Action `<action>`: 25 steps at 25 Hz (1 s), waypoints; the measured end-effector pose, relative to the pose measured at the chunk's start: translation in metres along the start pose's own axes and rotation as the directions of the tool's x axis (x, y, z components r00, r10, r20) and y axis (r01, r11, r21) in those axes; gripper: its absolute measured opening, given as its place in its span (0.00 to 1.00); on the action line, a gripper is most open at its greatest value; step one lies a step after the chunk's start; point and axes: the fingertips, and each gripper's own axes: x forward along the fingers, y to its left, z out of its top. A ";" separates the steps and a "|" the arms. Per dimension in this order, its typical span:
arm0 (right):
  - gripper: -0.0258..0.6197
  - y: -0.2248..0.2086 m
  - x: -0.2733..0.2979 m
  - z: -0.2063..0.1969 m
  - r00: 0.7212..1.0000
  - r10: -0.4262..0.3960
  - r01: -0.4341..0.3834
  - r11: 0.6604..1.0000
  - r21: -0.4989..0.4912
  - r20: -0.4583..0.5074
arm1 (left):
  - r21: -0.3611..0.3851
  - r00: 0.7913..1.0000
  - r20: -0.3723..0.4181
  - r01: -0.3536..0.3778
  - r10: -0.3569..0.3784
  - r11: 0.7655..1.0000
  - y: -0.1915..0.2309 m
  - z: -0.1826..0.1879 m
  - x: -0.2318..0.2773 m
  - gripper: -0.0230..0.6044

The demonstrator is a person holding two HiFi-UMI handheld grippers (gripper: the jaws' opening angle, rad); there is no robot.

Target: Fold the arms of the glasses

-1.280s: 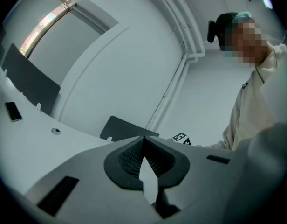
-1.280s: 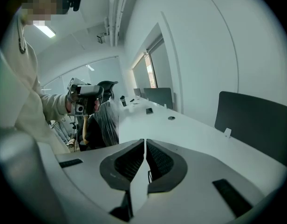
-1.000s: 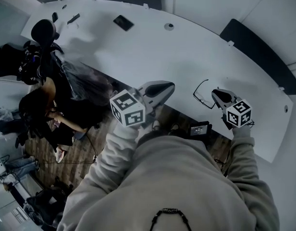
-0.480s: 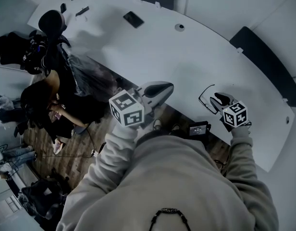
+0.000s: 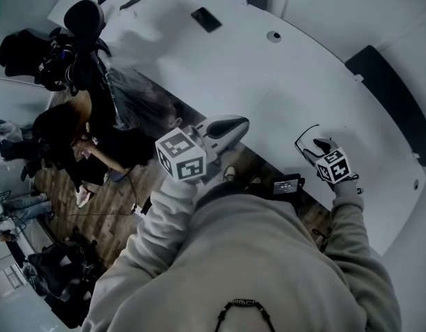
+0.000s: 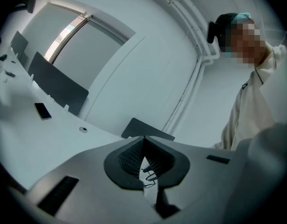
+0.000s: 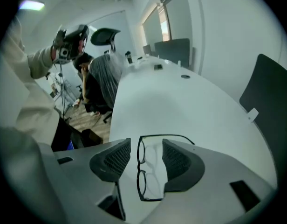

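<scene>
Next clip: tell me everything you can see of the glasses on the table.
The glasses have a thin dark frame with two clear lenses; it looks like metal or slim plastic. Both arms are unfolded, reaching away from the front. They rest on the white table close to its near edge, between the jaws of the right gripper, which have just been opening. Neither pad appears to press on them, and nothing else touches them.

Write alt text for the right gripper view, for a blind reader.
The right tool, its jaws just opened wide, straddles black glasses lying with arms unfolded on a white table; nothing is gripped.
</scene>
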 end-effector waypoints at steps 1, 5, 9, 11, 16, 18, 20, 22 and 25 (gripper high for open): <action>0.33 0.003 0.007 -0.009 0.999 0.002 -0.003 0.999 -0.033 -0.049 | -0.004 1.000 0.002 -0.008 0.008 1.000 0.002 -0.001 -0.003 0.05; 0.34 0.018 0.027 -0.038 0.976 0.011 -0.041 0.991 -0.129 -0.220 | -0.013 1.000 0.009 -0.030 0.030 0.999 0.007 -0.001 -0.012 0.05; 0.34 0.021 0.040 -0.047 0.954 -0.027 -0.041 0.975 -0.218 -0.297 | -0.018 0.999 0.017 -0.046 0.047 0.999 0.009 -0.004 -0.020 0.05; 0.34 0.021 0.045 -0.052 0.942 -0.032 -0.048 0.973 -0.227 -0.333 | -0.021 0.998 0.018 -0.053 0.053 0.998 0.010 -0.006 -0.023 0.05; 0.27 0.022 0.050 -0.055 0.926 -0.052 -0.045 0.968 -0.247 -0.373 | -0.030 0.998 0.050 -0.045 0.047 0.999 0.009 -0.003 -0.028 0.05; 0.23 0.022 0.053 -0.057 0.926 -0.054 -0.044 0.968 -0.246 -0.375 | -0.028 0.998 0.055 -0.042 0.044 0.999 0.008 -0.002 -0.029 0.05; 0.17 0.021 0.055 -0.058 0.925 -0.064 -0.037 0.966 -0.257 -0.374 | -0.026 0.998 0.052 -0.043 0.045 0.999 0.008 -0.003 -0.030 0.05; 0.15 0.019 0.055 -0.057 0.926 -0.076 -0.029 0.963 -0.269 -0.369 | -0.027 0.998 0.050 -0.043 0.045 0.999 0.007 -0.004 -0.031 0.04; 0.13 0.018 0.051 -0.052 0.932 -0.092 -0.011 0.960 -0.281 -0.352 | -0.022 0.998 0.050 -0.042 0.043 0.999 0.004 -0.006 -0.031 0.05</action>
